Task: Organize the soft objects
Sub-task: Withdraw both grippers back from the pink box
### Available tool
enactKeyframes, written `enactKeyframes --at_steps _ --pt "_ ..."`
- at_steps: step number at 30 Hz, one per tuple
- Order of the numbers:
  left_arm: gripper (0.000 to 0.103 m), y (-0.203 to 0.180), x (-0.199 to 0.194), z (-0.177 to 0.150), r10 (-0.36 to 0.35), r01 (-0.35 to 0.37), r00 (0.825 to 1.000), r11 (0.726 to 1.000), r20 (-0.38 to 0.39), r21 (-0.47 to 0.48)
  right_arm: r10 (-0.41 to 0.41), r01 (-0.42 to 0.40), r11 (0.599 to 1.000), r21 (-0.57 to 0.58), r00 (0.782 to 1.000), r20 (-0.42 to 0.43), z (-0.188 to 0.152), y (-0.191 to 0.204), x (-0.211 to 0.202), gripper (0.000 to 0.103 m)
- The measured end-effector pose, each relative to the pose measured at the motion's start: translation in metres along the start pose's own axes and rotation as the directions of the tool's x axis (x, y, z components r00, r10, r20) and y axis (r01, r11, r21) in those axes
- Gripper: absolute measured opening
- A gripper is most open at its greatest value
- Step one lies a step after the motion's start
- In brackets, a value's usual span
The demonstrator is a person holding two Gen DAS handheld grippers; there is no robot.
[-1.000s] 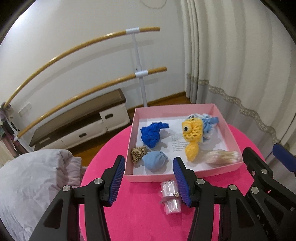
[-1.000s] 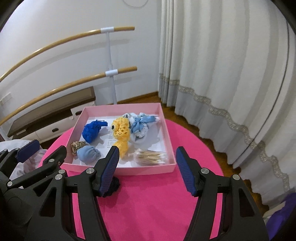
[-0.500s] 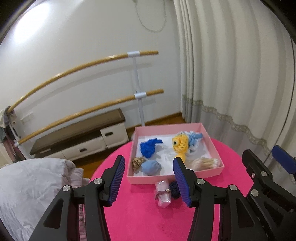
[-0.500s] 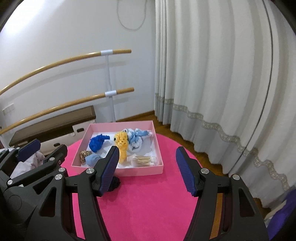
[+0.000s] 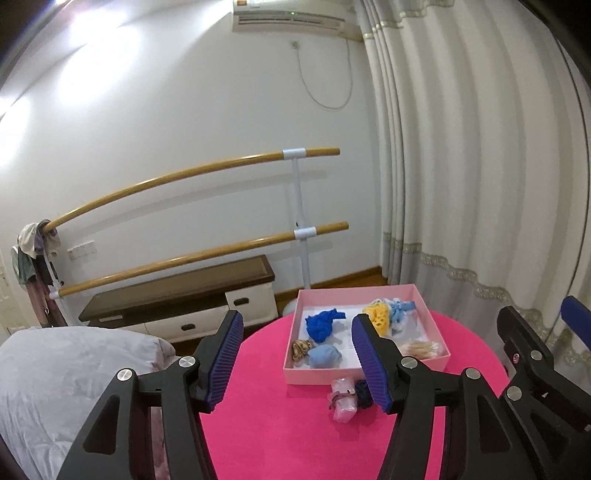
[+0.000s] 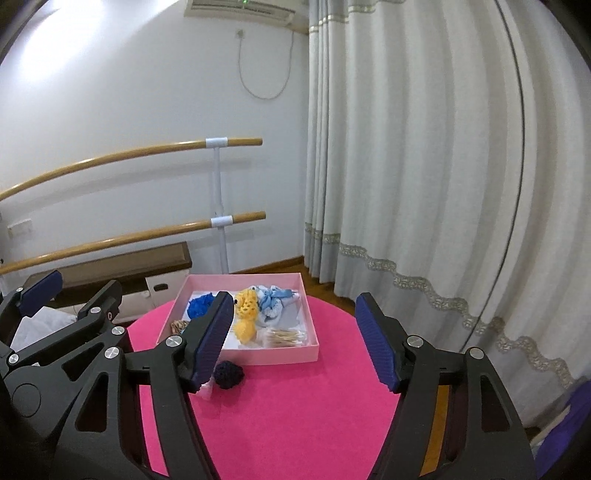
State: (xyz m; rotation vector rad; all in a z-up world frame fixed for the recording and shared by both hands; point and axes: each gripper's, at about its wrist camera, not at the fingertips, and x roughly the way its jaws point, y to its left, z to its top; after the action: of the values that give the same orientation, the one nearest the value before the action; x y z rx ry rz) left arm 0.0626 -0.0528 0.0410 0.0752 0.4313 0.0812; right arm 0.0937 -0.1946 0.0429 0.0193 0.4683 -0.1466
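Landmark: the pink box (image 5: pixel 364 376), sitting toward the far side of the round pink table (image 5: pixel 280 424). Far left of the box, off the table, a grey quilt (image 5: pixel 62 373) and a low wooden bench (image 5: pixel 177 291) under the wall bars. Left gripper (image 5: pixel 295 360) hangs short of the box with nothing between its jaws, which are about half open and widening. Inside the box, left to right: a tan scrunchie (image 5: pixel 301 348) and a pale blue fabric ball (image 5: pixel 325 356) along the near wall, a royal blue knit piece (image 5: pixel 323 325) behind them, a yellow crochet fish (image 6: pixel 245 314) mid-box, a light blue and white ruffled bundle (image 6: pixel 273 301) toward the far right corner, and a clear pack of cotton swabs (image 6: pixel 284 336) against the near right wall. The soft things look gathered there on purpose, as the sorting calls for. Just outside the near wall lie a clear pink wrapped item (image 5: pixel 343 400) and a dark navy knit ball (image 6: pixel 229 373), side by side, likely still to be put away. Right gripper (image 6: pixel 293 341) is also empty, jaws a little over half open and widening. Against the frames a second back, both cameras sit higher and farther from the box, which shows smaller, with the air conditioner (image 5: pixel 291 16) now in view; the box contents lie unchanged.
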Motion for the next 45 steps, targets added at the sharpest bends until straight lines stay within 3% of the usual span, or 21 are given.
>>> enactKeyframes --at_steps 12,27,37,45 --pt "0.060 0.004 -0.003 -0.012 -0.037 0.037 0.999 0.999 -0.018 -0.013 -0.002 0.002 1.000 0.004 1.000 -0.005 -0.004 -0.004 -0.007 0.066" --pt "0.065 0.005 0.011 0.000 -0.041 0.041 0.999 0.999 -0.034 -0.015 -0.004 0.004 1.000 0.004 1.000 -0.016 -0.005 -0.005 -0.001 0.066" --pt "0.073 0.010 0.032 0.003 -0.053 0.051 0.996 0.998 -0.071 -0.039 -0.006 0.007 1.000 0.021 0.999 -0.045 -0.008 -0.008 0.009 0.076" --pt "0.088 0.020 0.070 0.001 -0.037 0.029 0.988 0.998 -0.150 -0.054 0.028 -0.025 0.999 0.025 0.991 -0.131 -0.016 -0.006 0.039 0.090"
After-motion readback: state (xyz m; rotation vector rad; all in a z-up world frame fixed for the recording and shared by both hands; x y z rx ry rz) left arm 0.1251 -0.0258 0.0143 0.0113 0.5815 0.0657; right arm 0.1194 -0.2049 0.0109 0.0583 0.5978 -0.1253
